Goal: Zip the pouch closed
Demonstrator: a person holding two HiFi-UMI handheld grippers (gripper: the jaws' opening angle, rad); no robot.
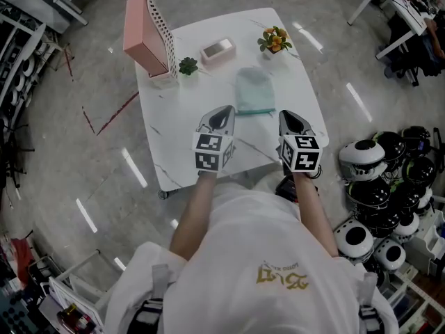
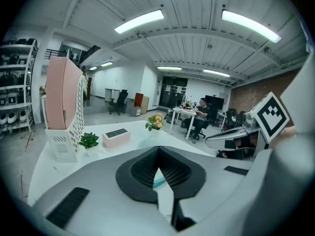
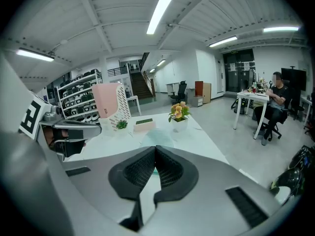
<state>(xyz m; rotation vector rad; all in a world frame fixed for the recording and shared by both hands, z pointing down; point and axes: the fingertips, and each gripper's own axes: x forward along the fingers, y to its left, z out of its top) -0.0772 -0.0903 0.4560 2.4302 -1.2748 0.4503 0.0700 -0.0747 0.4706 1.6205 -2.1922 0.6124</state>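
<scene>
A pale teal pouch (image 1: 254,90) lies flat on the white marble-look table (image 1: 174,110), towards the far middle. Both grippers hover over the table's near edge, short of the pouch and apart from it. My left gripper (image 1: 224,111) is shut, its jaws closed tip to tip with nothing between them. My right gripper (image 1: 289,116) is shut and empty too, just right of the pouch's near corner. In the left gripper view only a teal sliver of the pouch (image 2: 158,182) shows behind the closed jaws. The right gripper view has the pouch (image 3: 157,137) straight ahead past the jaws.
A pink file holder (image 1: 147,37) stands at the table's far left, with a small green plant (image 1: 188,65) beside it. A pink box (image 1: 217,50) and a pot of orange flowers (image 1: 275,40) sit behind the pouch. White round helmets (image 1: 379,186) are piled on the floor to the right.
</scene>
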